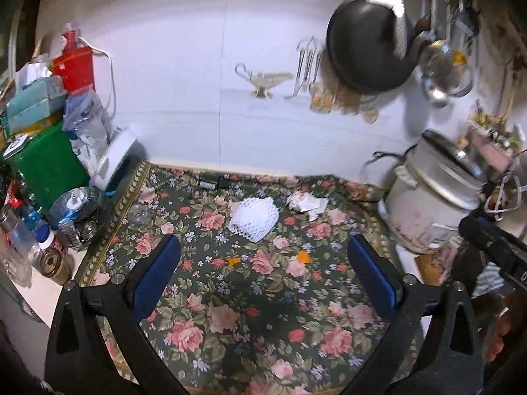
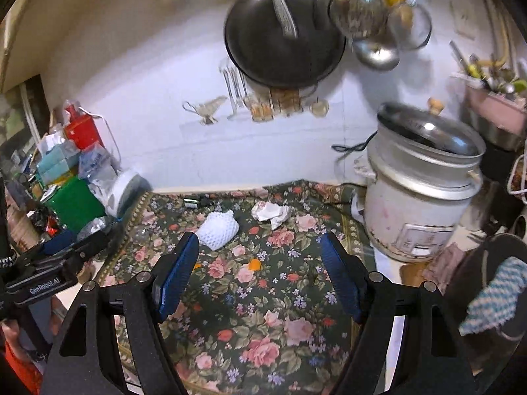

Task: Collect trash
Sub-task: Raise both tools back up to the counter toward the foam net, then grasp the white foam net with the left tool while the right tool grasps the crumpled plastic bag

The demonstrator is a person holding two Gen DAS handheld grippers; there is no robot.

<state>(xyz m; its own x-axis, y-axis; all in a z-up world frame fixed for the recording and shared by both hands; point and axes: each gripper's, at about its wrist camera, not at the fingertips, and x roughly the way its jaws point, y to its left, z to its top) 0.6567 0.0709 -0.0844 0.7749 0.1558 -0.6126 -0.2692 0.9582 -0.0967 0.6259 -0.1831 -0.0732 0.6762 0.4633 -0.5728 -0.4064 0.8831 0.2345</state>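
Note:
A white foam fruit net [image 1: 255, 219] lies on the floral cloth [image 1: 230, 312], also in the right wrist view [image 2: 219, 228]. A crumpled white paper [image 1: 306, 203] lies to its right near the back edge [image 2: 270, 212]. Two small orange scraps [image 1: 303, 256] [image 1: 233, 261] lie nearer; one shows in the right wrist view [image 2: 254, 264]. My left gripper [image 1: 263, 247] is open and empty, above the cloth short of the net. My right gripper [image 2: 260, 247] is open and empty, the scrap between its fingers ahead.
A white rice cooker [image 1: 431, 204] [image 2: 421, 197] stands at the right. Boxes, bottles and a green container [image 1: 49, 164] crowd the left edge. A black pan [image 2: 283, 36] and utensils hang on the wall. A small dark object [image 1: 210, 184] lies at the cloth's back edge.

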